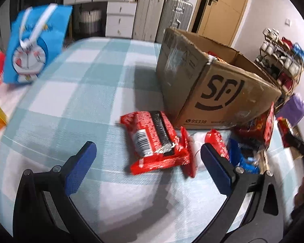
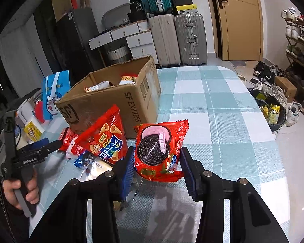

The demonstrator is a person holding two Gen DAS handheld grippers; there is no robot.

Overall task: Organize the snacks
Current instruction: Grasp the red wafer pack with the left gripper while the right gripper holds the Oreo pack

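Observation:
My right gripper (image 2: 157, 168) is shut on a red cookie packet (image 2: 159, 151), lifted a little above the checked tablecloth (image 2: 223, 121). A red corn-snack bag (image 2: 104, 139) leans against the open cardboard box (image 2: 119, 101), with small wrappers beside it. In the left wrist view my left gripper (image 1: 148, 158) stands open over a red biscuit packet (image 1: 156, 141) lying seam-up on the cloth, pads apart from it. The cardboard box (image 1: 212, 85) stands just behind, with several snack packets (image 1: 251, 141) at its right corner.
A blue cartoon gift bag (image 1: 36, 46) stands at the table's far left edge, next to red and yellow items. Suitcases (image 2: 178, 38), drawers and a door (image 2: 239, 18) line the back wall. Shoe racks and shoes (image 2: 277, 85) sit right of the table.

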